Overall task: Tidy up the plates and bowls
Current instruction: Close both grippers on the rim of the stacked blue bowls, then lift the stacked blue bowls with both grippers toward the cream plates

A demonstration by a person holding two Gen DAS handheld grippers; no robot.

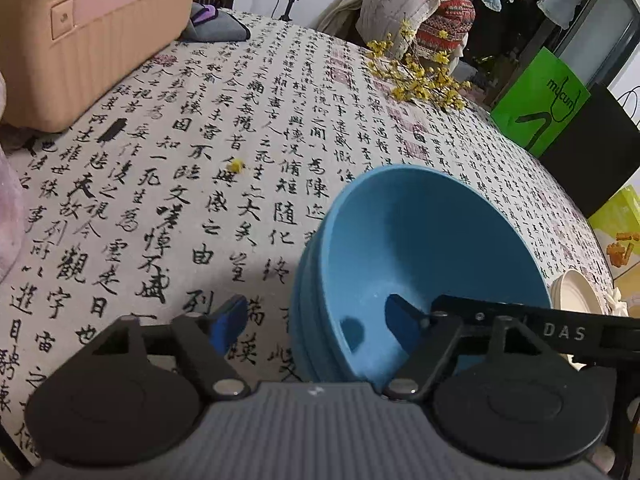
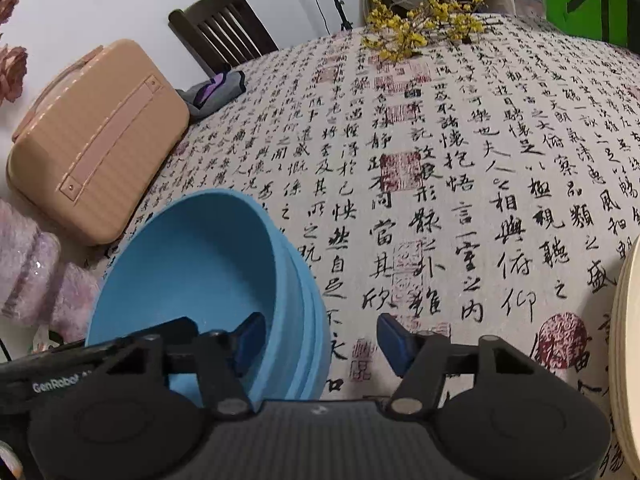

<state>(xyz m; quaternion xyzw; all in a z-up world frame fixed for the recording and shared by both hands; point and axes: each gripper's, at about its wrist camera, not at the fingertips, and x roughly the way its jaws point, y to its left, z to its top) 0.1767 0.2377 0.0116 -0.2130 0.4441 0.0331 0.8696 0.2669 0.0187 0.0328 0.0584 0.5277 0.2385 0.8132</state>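
A nested stack of blue bowls (image 1: 420, 240) (image 2: 200, 256) sits on the calligraphy-print tablecloth (image 1: 180, 184). My left gripper (image 1: 316, 320) straddles the stack's left wall, one blue pad outside and one inside the top bowl, neither touching it. On the opposite wall my right gripper (image 2: 322, 340) stands the same way, with its left pad inside and its right pad outside, both clear of the wall. Both are open. A pile of cream plates (image 1: 576, 292) (image 2: 628, 340) lies at the right edge of the table.
A peach hard case (image 1: 88, 32) (image 2: 96, 140) stands at the back left with a grey cloth (image 2: 212, 92) beside it. Yellow flower sprigs (image 1: 416, 76) (image 2: 416, 24) lie at the far edge. A green bag (image 1: 540, 100) and a wooden chair (image 2: 224, 24) stand beyond the table.
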